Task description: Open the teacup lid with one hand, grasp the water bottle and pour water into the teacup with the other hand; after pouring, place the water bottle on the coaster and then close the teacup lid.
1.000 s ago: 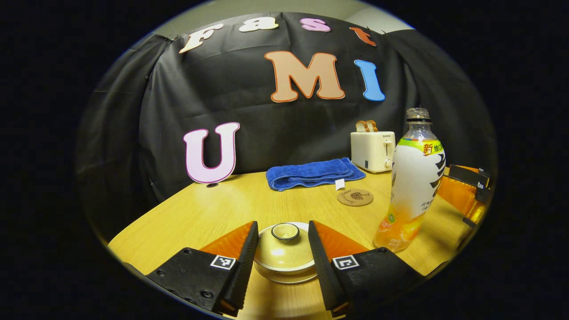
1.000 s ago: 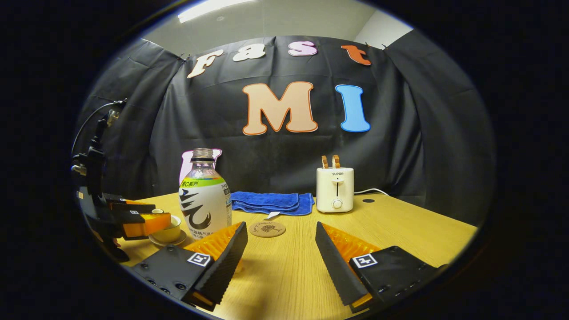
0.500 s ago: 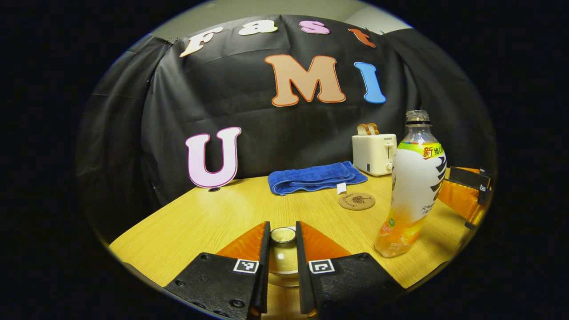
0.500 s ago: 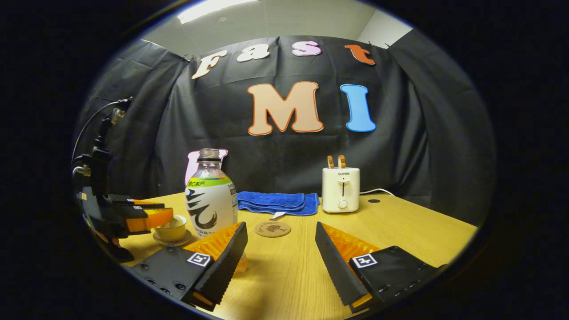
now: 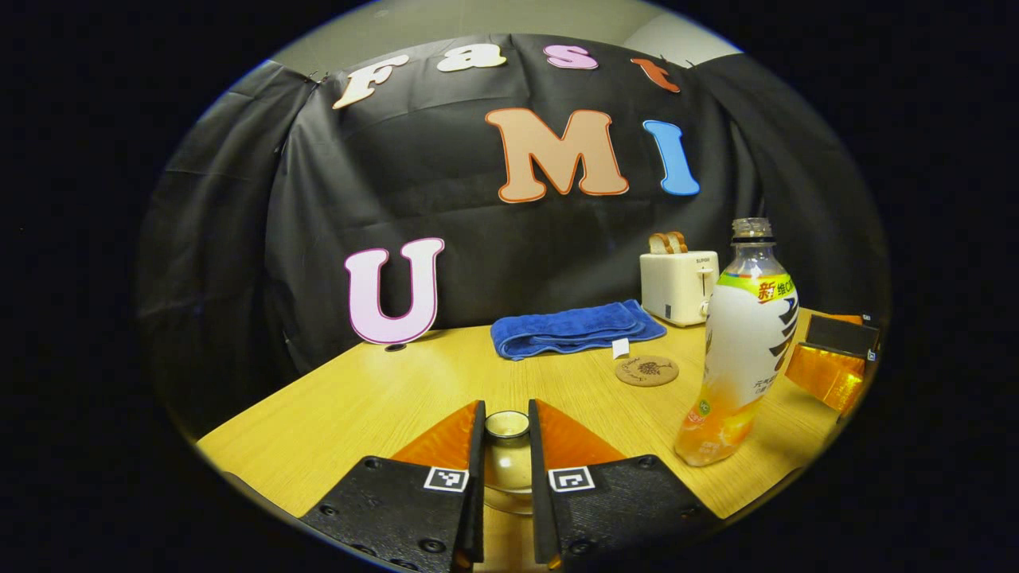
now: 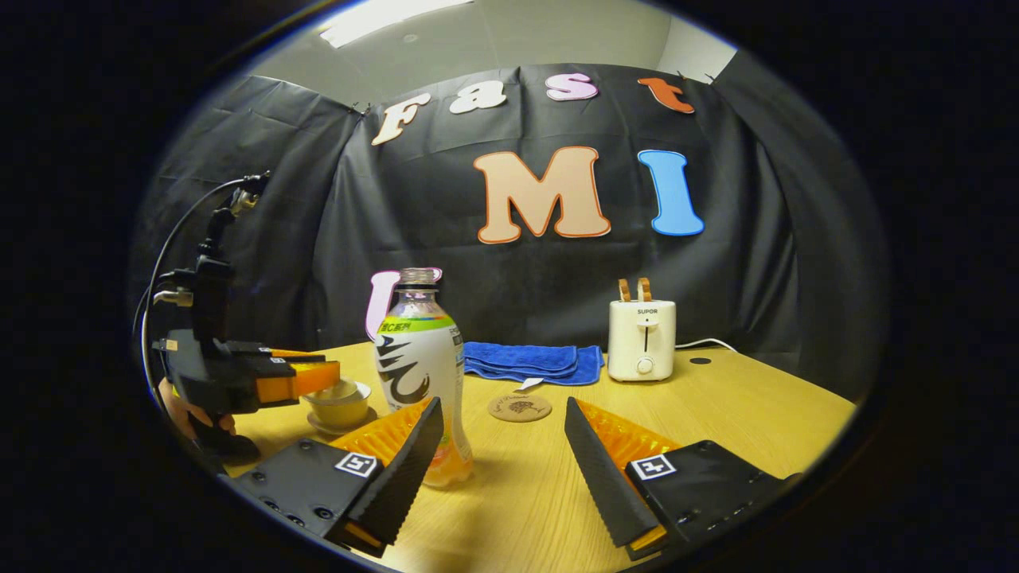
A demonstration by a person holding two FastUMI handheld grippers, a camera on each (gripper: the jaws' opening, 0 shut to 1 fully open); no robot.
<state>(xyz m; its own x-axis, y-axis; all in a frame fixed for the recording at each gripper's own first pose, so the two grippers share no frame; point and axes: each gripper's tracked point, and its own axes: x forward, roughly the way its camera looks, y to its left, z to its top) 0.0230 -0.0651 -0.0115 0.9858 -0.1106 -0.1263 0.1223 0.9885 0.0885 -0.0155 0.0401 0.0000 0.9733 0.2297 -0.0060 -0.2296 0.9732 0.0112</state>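
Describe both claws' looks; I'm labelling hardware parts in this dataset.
The left claw and right claw have black bolted housings, with a square black-and-white marker on each wedge-shaped finger. A thin black cable loops from an upright mast atop the left claw.

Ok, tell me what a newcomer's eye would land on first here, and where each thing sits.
Probably the tall water bottle, standing upright and uncapped on the wooden table, just ahead of the open right gripper. Next, the left gripper, shut on the teacup lid by its knob, over the teacup. At the back, a white toaster stands beside a folded blue towel, with a round coaster in front.
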